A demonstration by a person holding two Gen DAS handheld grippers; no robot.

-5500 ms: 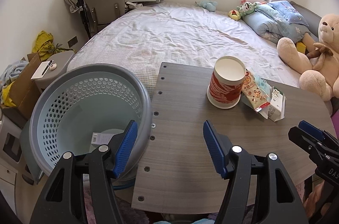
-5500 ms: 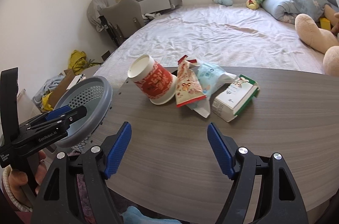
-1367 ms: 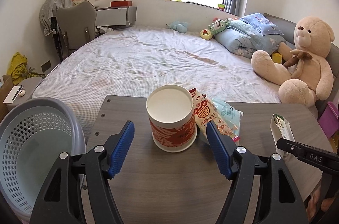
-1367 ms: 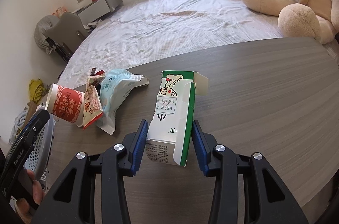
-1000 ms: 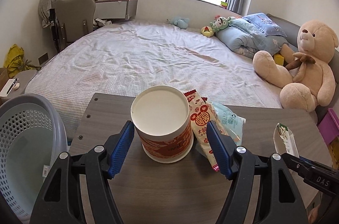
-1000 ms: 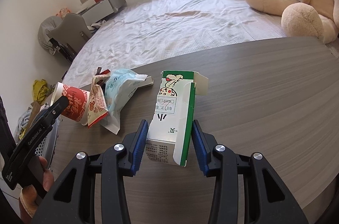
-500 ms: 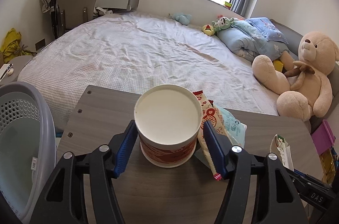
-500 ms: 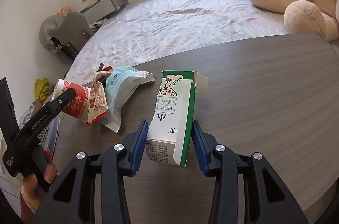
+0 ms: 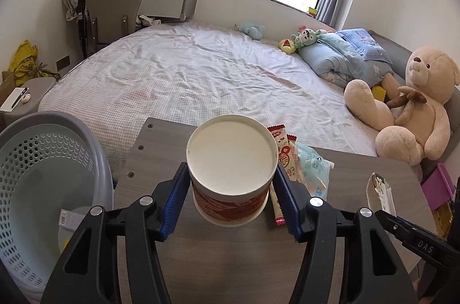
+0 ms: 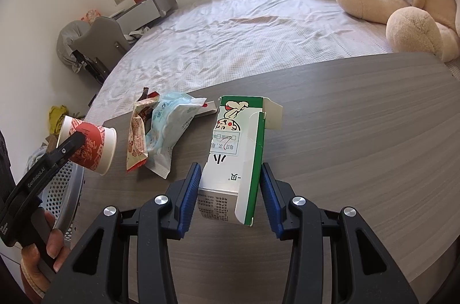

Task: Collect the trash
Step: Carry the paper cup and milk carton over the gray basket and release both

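Left wrist view, change: the left gripper (image 9: 231,199) has closed from straddling to clamping the red-and-white paper cup (image 9: 231,170), its blue pads on both sides.
Left wrist view, containers: the perforated laundry basket (image 9: 43,160) beside the table (image 9: 161,148) holds a small tag.
Right wrist view, change: none; the right gripper (image 10: 230,191) stays pinched on the green-and-white carton (image 10: 235,157).
Right wrist view, pose: the cup looks lifted and tilted above the basket rim; snack wrappers (image 10: 161,131) lie on the table.
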